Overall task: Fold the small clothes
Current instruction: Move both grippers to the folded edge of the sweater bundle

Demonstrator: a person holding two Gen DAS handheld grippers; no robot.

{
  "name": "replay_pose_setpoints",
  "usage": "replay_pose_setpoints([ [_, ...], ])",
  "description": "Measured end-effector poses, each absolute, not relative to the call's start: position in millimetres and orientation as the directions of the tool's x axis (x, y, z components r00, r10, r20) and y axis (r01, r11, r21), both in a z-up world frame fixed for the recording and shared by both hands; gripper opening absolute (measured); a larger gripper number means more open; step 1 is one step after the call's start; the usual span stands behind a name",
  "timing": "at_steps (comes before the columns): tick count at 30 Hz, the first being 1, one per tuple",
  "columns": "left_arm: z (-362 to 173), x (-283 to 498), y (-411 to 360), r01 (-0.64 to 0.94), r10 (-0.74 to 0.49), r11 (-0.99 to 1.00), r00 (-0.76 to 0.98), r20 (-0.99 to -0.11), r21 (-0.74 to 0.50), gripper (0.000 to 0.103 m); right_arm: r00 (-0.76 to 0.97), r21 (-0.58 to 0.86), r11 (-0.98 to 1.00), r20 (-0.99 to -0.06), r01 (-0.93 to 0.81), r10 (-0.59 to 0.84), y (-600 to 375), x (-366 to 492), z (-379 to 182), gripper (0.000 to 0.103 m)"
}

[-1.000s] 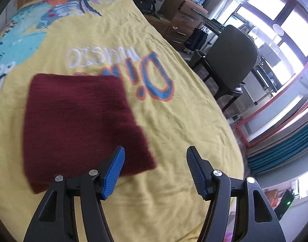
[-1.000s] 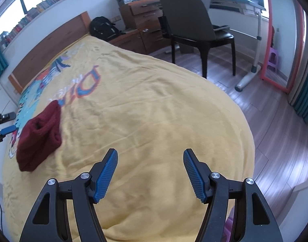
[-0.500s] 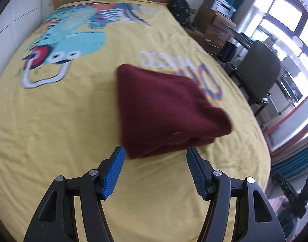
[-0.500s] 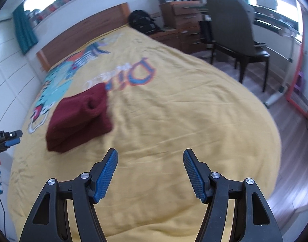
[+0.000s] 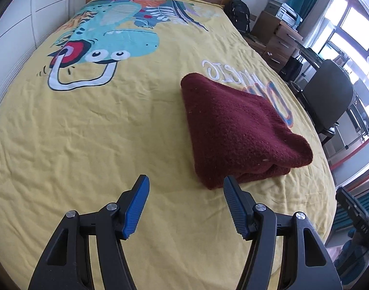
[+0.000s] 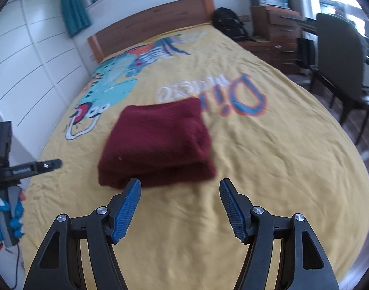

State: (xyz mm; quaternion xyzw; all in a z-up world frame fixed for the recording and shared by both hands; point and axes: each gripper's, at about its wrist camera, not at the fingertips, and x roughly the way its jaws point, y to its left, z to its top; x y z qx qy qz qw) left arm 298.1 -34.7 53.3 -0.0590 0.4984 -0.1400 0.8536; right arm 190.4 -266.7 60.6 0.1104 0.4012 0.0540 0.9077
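A dark red knitted garment (image 5: 235, 128) is seen lying folded into a thick, roughly square bundle on the yellow bedspread (image 5: 99, 133), over part of the printed lettering. In the left wrist view it is placed at about one o'clock from the left gripper (image 5: 185, 206), whose jaws are spread wide with nothing held between them; the right-hand blue pad is just beside the bundle's near corner, though contact cannot be confirmed. In the right wrist view, which is blurred, the garment (image 6: 158, 142) is found at about eleven o'clock from the right gripper (image 6: 179, 209), and those jaws too are held wide and empty.

The knit is judged to be soft, limp and light, with a fuzzy surface that should give the ribbed pads good purchase and little risk of slipping. Because several layers are stacked, a pinch on only the top layer would probably peel the fold open. A hold is best taken at the near corners or along the rolled edge, with all layers gathered between the pads.
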Motion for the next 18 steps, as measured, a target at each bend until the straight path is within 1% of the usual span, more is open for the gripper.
replay_pose_setpoints([
  [9,27,343,-61,0.202,-0.323,0.945,0.438,-0.839,-0.258,0.058,0.648,0.249,0.963,-0.717,-0.106,0.256,-240,269,51,0.069],
  [18,6,381,-88,0.234,-0.343,0.935,0.423,-0.839,-0.265,0.058,0.61,0.268,0.954,-0.736,-0.135,0.293,-235,317,17,0.069],
])
